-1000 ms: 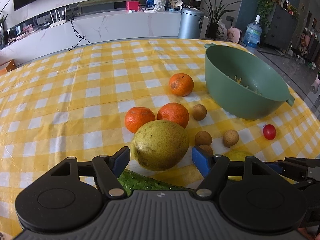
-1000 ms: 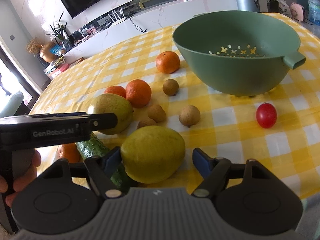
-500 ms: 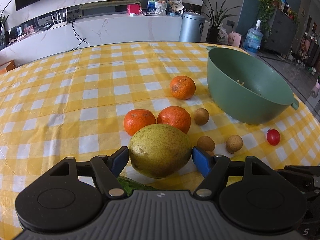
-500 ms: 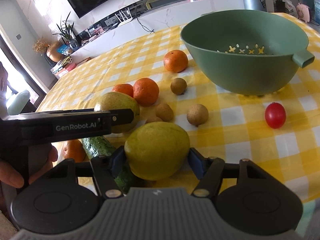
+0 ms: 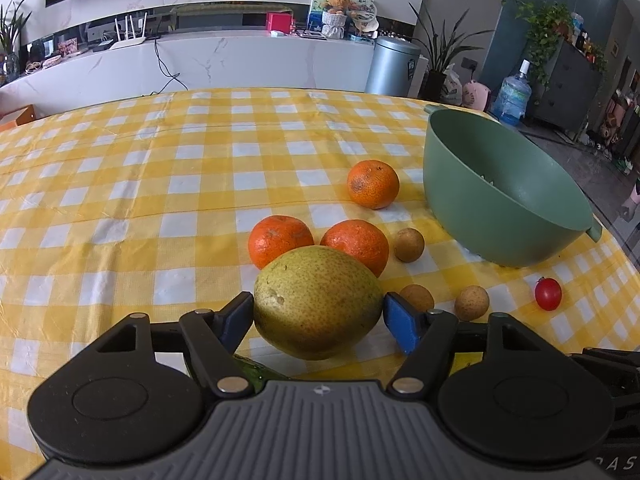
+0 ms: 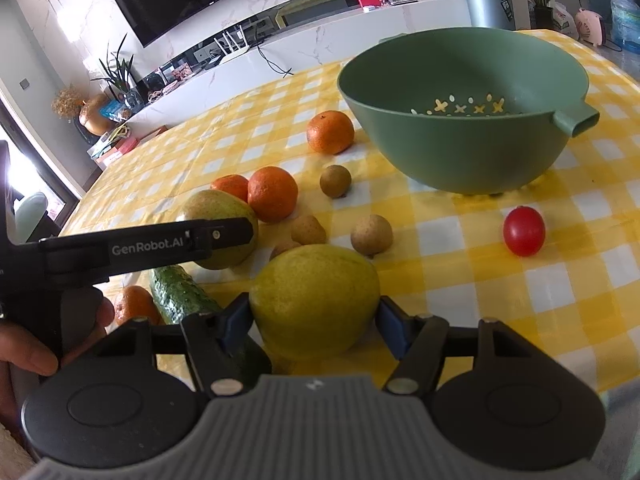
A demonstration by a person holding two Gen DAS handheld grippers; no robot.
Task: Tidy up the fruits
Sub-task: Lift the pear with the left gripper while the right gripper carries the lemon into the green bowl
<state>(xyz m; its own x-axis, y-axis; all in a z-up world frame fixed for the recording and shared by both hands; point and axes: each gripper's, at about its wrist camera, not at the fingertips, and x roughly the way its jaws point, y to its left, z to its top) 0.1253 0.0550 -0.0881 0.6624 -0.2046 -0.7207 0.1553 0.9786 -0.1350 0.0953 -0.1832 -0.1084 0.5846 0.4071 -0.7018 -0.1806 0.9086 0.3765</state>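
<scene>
A speckled green pear (image 5: 318, 300) sits between the pads of my left gripper (image 5: 318, 314). Its jaws are closing and both blue pads touch the pear's sides. In the right wrist view this pear (image 6: 216, 208) shows behind the left gripper's finger (image 6: 180, 242). My right gripper (image 6: 314, 318) is shut on a smooth yellow fruit (image 6: 316, 296), a pad pressed on each side. The green colander bowl (image 5: 500, 152) stands at the right with nothing in it, wide open in the right wrist view (image 6: 460, 152).
Three oranges (image 5: 373, 184) (image 5: 280, 240) (image 5: 356, 242), small brown round fruits (image 5: 409, 245) (image 5: 472, 303) and a cherry tomato (image 5: 548, 294) lie on the yellow checked cloth. A cucumber (image 6: 178, 292) and a small orange (image 6: 134, 304) lie beside a hand (image 6: 24, 356).
The right jaws closed in onto the yellow fruit. The left pads, which stood apart from the pear, now touch it, and the pear covers more of the oranges behind.
</scene>
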